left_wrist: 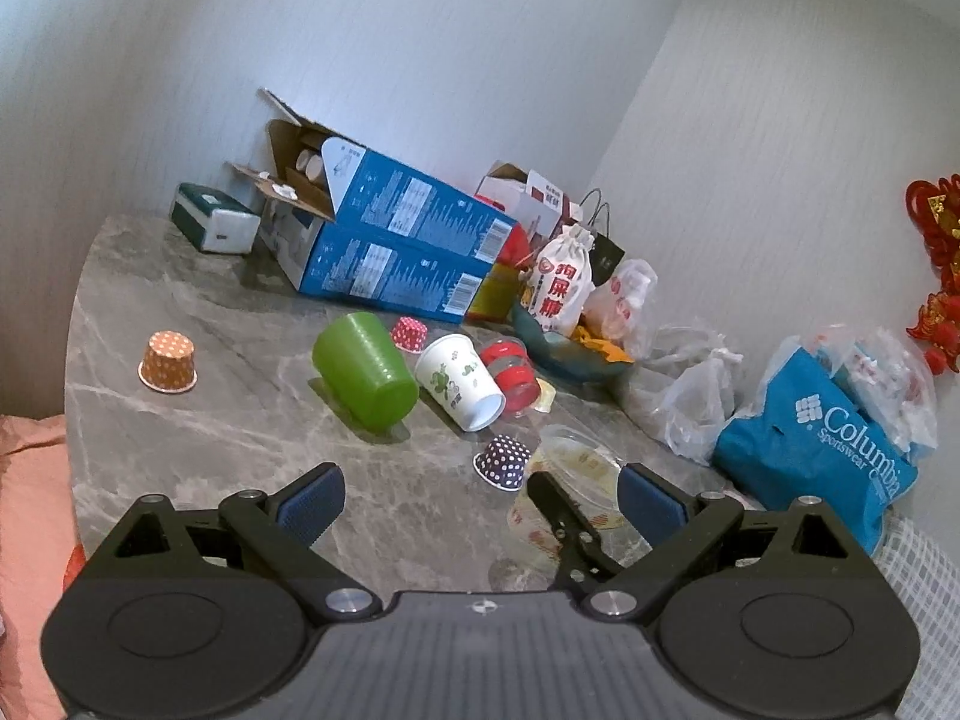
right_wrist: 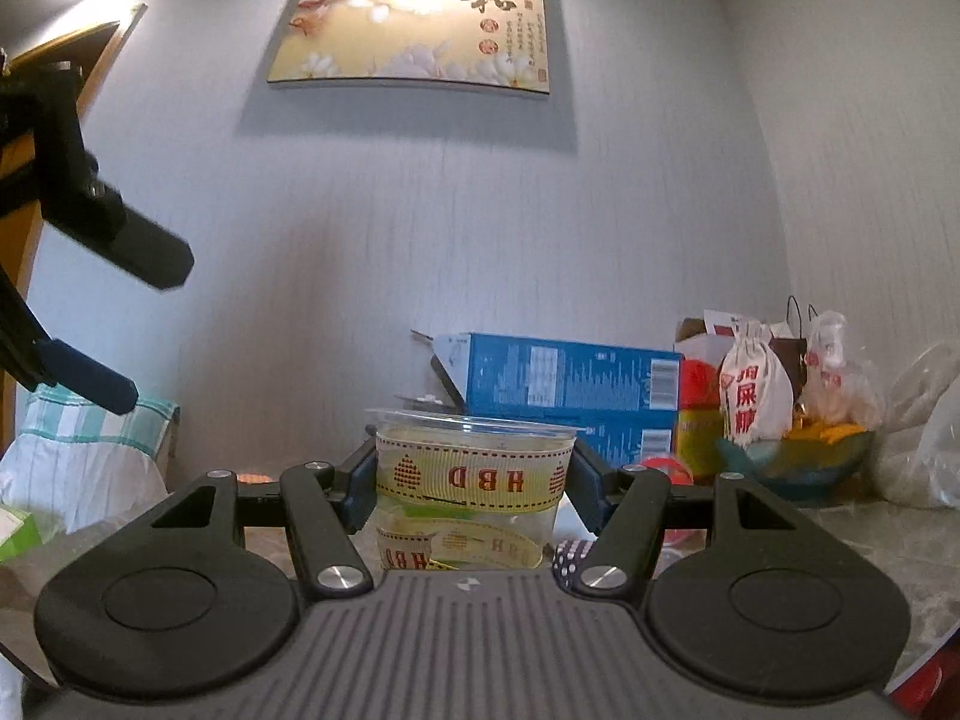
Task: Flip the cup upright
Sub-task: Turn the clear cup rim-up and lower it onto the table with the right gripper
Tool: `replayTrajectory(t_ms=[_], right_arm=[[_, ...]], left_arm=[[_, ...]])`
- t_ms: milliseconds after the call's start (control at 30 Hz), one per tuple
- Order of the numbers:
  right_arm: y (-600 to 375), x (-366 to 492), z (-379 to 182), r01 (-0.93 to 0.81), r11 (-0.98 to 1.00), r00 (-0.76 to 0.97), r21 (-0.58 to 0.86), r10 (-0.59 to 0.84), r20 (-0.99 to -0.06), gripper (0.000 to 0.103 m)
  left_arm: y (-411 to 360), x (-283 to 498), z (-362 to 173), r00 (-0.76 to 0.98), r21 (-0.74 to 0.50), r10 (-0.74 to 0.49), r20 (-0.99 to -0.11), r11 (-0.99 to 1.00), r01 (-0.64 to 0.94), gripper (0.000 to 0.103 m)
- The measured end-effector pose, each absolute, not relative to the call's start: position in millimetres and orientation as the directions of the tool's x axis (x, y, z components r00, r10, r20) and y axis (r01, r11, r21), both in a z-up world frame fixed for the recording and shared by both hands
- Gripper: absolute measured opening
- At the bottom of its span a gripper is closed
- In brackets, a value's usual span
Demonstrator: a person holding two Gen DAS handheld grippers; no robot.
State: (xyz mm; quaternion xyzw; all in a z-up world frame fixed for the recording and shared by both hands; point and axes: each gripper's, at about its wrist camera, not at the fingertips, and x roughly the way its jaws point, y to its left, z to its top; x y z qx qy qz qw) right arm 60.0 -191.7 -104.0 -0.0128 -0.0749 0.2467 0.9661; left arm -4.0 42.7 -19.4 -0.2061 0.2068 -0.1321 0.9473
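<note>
My right gripper (right_wrist: 474, 486) is shut on a clear plastic cup (right_wrist: 474, 474) with a yellow "HBD" ribbon band; the cup stands upright, rim up, at the table. The same cup (left_wrist: 576, 468) shows in the left wrist view, with a right finger (left_wrist: 558, 504) beside it. My left gripper (left_wrist: 480, 498) is open and empty above the near table edge; it also shows at the left of the right wrist view (right_wrist: 120, 324). A green cup (left_wrist: 366, 372), a white paper cup (left_wrist: 462, 381) and a red-banded clear cup (left_wrist: 510, 372) lie on their sides.
Grey marble table (left_wrist: 210, 324). Small dotted paper cups: orange (left_wrist: 168, 360), red (left_wrist: 410, 333), purple (left_wrist: 503, 461). Blue boxes (left_wrist: 390, 240) at the back, a bowl with snack bags (left_wrist: 558, 294), plastic bags (left_wrist: 696, 396) and a blue Columbia bag (left_wrist: 822, 456) at right.
</note>
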Motion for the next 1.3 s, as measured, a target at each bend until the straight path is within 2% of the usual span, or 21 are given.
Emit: replayTrajectory(t_ms=[433, 567, 700, 733, 833, 933, 1100, 1233, 1300], right_arm=[[-182.8, 63.0, -129.5, -0.443, 0.894, 0.892, -0.064, 0.446, 0.065, 0.064], [-182.3, 63.5, -132.4, -0.450, 0.892, 0.889, -0.049, 0.452, 0.069, 0.066], [-183.4, 64.0, -132.8, -0.461, 0.887, 0.885, -0.033, 0.462, 0.053, 0.072], [-184.4, 65.6, -132.8, -0.480, 0.877, 0.876, -0.025, 0.481, 0.040, 0.079], [-187.2, 65.1, -132.8, -0.509, 0.861, 0.860, -0.002, 0.509, 0.036, 0.089], [-187.8, 62.4, -131.7, -0.517, 0.856, 0.856, 0.001, 0.516, 0.040, 0.102], [-200.5, 49.2, -126.3, -0.498, 0.867, 0.867, 0.008, 0.498, 0.005, 0.102], [-226.8, 31.6, -103.7, -0.464, 0.885, 0.882, 0.045, 0.466, -0.066, 0.102], [-240.3, 24.8, -83.4, -0.441, 0.896, 0.886, 0.060, 0.445, -0.133, 0.102]], left_arm=[[42.7, -1.4, -23.2, 0.874, -0.445, -0.333, -0.355, 0.882, 0.155, 0.099], [43.1, -1.9, -23.1, 0.875, -0.445, -0.326, -0.358, 0.883, 0.147, 0.099], [40.6, -1.6, -23.7, 0.868, -0.453, -0.337, -0.364, 0.878, 0.150, 0.099], [39.8, -1.6, -23.1, 0.866, -0.457, -0.344, -0.363, 0.875, 0.156, 0.099], [37.0, -2.0, -21.6, 0.866, -0.446, -0.342, -0.364, 0.881, 0.160, 0.099], [34.6, -1.6, -23.1, 0.872, -0.415, -0.306, -0.381, 0.900, 0.135, 0.099], [22.0, -1.2, -29.1, 0.882, -0.301, -0.207, -0.424, 0.950, 0.078, 0.103], [1.3, -5.5, -28.9, 0.894, -0.182, -0.132, -0.428, 0.982, 0.058, 0.103], [-10.3, -7.1, -25.0, 0.898, -0.128, -0.097, -0.429, 0.991, 0.046, 0.103]])
